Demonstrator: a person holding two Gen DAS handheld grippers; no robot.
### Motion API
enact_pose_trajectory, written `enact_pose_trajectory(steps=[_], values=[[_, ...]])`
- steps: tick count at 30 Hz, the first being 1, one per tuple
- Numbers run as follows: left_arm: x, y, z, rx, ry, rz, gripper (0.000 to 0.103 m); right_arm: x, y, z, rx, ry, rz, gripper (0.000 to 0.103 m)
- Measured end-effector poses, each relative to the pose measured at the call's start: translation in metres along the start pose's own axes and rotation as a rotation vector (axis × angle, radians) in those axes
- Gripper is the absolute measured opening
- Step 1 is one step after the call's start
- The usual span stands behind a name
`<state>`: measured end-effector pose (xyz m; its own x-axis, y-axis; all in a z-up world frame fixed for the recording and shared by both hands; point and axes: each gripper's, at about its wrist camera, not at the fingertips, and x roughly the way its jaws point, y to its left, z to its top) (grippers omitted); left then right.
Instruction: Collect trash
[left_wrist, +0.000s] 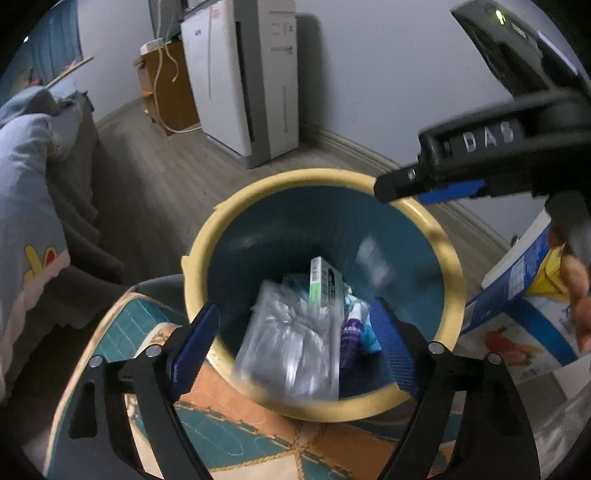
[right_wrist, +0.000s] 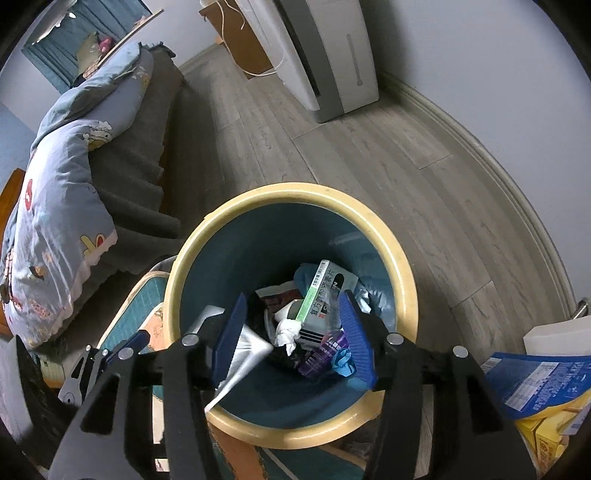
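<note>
Left wrist view: the bin (left_wrist: 207, 236), cream-rimmed and teal inside, is sitting in the centre of the frame, holding a grey plastic bag (left_wrist: 291, 339), a green-edged box (left_wrist: 325, 282) and a small purple bottle (left_wrist: 351, 332). The bag looks light, soft and slippery, best pinched at a bunched fold; the box looks light and stiff, easiest taken across its narrow sides. The left gripper (left_wrist: 295, 347) is standing spread wide over the bin mouth, its pads pinching nothing. The right gripper (left_wrist: 436, 184) is reaching in from the upper right.

Right wrist view: the bin (right_wrist: 192, 258) is filling the lower centre, with the box (right_wrist: 317, 291), a knotted white wrapper (right_wrist: 288, 332) and the bottle (right_wrist: 325, 350) lying inside. The right gripper (right_wrist: 291, 339) is hanging part-spread above them, touching nothing. A shiny bag edge (right_wrist: 243, 358), blurred, is showing just below its left pad.
</note>
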<state>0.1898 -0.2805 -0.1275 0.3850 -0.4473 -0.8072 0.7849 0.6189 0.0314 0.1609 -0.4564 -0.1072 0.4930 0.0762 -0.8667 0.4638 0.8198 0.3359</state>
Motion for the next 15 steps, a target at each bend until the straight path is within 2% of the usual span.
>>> enact_pose_trajectory(steps=[9, 15], values=[[-0.011, 0.004, -0.004, -0.044, 0.007, 0.015, 0.085, -0.008, -0.001, -0.006, -0.010, 0.006, -0.007, 0.060], [-0.041, 0.002, -0.012, -0.071, -0.007, 0.045, 0.090, -0.028, 0.002, -0.022, -0.047, -0.007, 0.002, 0.070]])
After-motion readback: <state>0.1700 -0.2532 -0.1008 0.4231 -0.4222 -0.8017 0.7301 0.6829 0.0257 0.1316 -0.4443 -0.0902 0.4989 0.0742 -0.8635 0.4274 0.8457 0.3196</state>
